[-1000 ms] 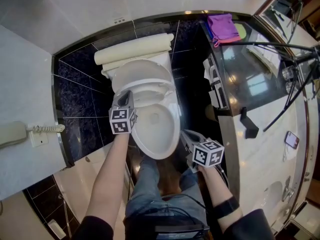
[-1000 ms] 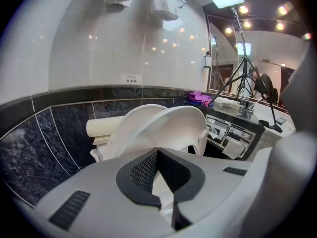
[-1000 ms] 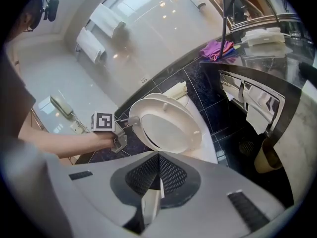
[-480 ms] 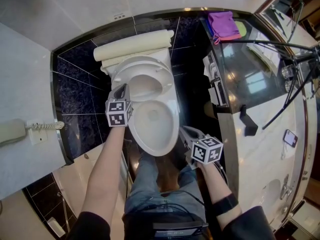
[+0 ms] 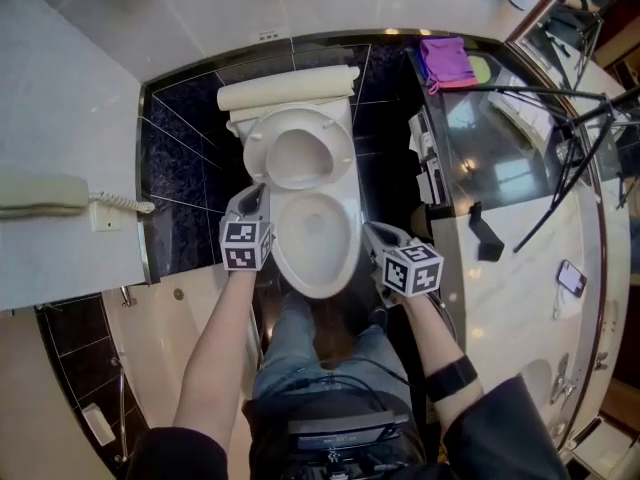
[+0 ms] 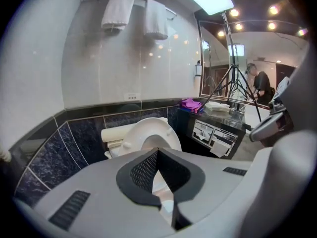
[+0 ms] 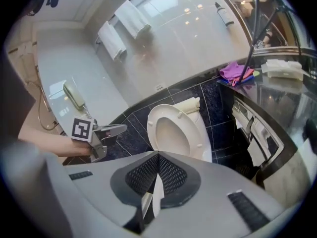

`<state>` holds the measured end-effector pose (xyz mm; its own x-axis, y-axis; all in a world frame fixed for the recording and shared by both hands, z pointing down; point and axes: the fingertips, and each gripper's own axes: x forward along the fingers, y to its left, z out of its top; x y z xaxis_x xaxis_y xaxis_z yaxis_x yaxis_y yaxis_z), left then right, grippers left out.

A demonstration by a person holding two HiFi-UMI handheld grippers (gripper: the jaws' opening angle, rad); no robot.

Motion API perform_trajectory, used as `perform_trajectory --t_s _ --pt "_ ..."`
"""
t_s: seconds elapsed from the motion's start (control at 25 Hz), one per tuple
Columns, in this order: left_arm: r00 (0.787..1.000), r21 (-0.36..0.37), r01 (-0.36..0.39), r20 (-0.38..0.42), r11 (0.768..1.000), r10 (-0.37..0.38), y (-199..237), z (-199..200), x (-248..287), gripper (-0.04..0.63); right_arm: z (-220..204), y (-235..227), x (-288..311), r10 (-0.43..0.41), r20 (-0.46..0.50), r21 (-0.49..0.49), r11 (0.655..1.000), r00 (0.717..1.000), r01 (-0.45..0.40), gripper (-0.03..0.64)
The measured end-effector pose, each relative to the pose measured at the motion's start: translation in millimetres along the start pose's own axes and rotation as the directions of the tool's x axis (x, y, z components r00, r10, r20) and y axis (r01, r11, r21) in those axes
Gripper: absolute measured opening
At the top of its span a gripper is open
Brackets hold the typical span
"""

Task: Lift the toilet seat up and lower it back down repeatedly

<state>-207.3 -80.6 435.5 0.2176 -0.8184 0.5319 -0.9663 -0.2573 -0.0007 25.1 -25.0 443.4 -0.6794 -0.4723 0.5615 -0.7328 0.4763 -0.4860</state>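
Holds the left gripper closed on nothing just left of the bowl and the right gripper closed and empty at its right, with the toilet seat raised at the far end against the tank

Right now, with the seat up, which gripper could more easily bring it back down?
Left, probably. The left gripper's tips are close beside the raised toilet seat's lower edge; the right gripper hangs beside the bowl, farther from the seat.
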Motion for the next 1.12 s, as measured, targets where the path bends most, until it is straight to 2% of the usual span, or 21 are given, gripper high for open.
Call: perform_trajectory --t_s 0.2,0.32,0.52,0.8,0.96,1.12 --pt "0.997 -0.017 -0.072 0.030 0.997 0.072 -5.5 15.0 -84.9 0.000 29.2 2.7 -30.1 -0.030 0.034 -0.139 0.990 0.999 0.034 0.015" --pt "0.990 -0.049 -0.128 0.049 0.991 0.130 -2.5 23.2 -130.4 0.000 43.0 0.0 -51.5 -0.053 0.048 -0.186 0.981 0.997 0.061 0.015" --pt "0.981 -0.078 -0.175 0.074 0.981 0.181 -6.8 27.6 -185.7 0.000 50.0 -13.5 -92.0 -0.111 0.071 -0.234 0.964 0.991 0.124 0.015" --pt "0.967 -0.111 -0.207 0.127 0.972 0.220 -19.0 39.9 -224.8 0.000 62.4 -26.4 -133.1 -0.163 0.108 -0.276 0.943 0.981 0.187 0.014" --pt "0.965 -0.132 -0.211 0.127 0.969 0.227 -28.4 32.2 -236.9 0.000 65.8 -25.3 -145.9 -0.175 0.128 -0.308 0.929 0.976 0.207 0.014" --pt "0.966 -0.136 -0.213 0.122 0.967 0.230 -33.4 24.6 -243.5 0.000 61.0 -26.2 -152.9 -0.177 0.130 -0.294 0.933 0.976 0.208 0.014"
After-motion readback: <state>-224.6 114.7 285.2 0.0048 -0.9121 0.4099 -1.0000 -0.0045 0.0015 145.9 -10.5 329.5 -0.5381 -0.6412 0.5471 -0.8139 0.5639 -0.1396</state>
